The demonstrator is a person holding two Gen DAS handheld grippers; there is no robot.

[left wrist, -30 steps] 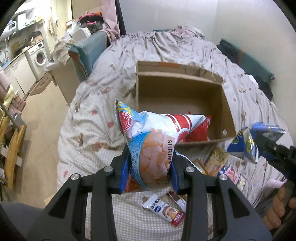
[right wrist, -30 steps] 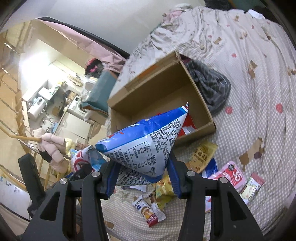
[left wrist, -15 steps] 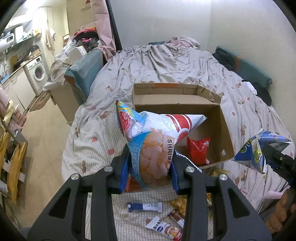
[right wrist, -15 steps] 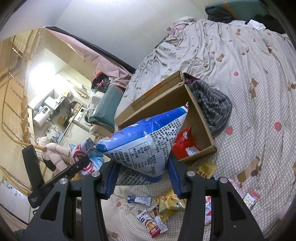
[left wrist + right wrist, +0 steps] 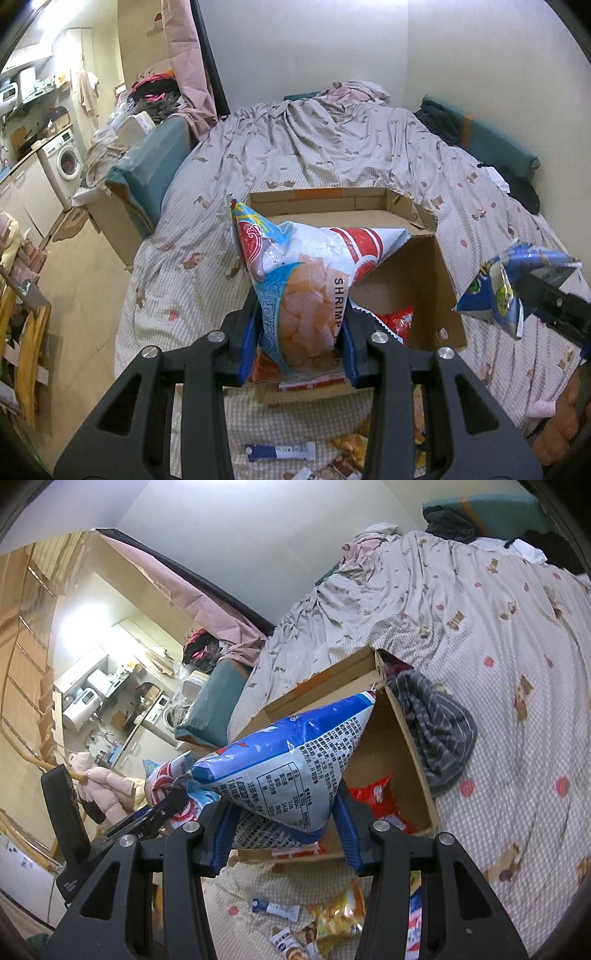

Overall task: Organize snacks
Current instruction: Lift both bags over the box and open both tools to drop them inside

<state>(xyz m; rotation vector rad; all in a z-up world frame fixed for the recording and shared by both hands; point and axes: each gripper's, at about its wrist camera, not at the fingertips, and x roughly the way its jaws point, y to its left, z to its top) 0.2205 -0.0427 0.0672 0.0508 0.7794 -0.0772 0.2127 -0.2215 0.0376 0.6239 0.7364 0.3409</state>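
Observation:
My left gripper [image 5: 300, 341] is shut on a shrimp chip bag [image 5: 303, 280], white, blue and red, held up in front of an open cardboard box [image 5: 445, 280] on the bed. Inside the box lies a red snack packet [image 5: 397, 319]. My right gripper [image 5: 284, 829] is shut on a blue and white snack bag [image 5: 291, 764], also above the near edge of the box [image 5: 413, 749]; the same red packet [image 5: 376, 797] shows inside. Each gripper with its bag appears at the edge of the other's view: the blue bag [image 5: 498, 295] at right, the shrimp bag [image 5: 166, 779] at left.
Several small snack packets [image 5: 332, 923] lie on the checked bedspread [image 5: 207, 258] in front of the box. A striped grey cloth [image 5: 436, 720] hangs over the box's right wall. A teal cushion [image 5: 147, 173] and kitchen units with a washing machine [image 5: 64, 160] lie left of the bed.
Both grippers have risen and drawn back from the bed with their bags still held. The box now shows lower and more of its inside, and more bedspread is in view.

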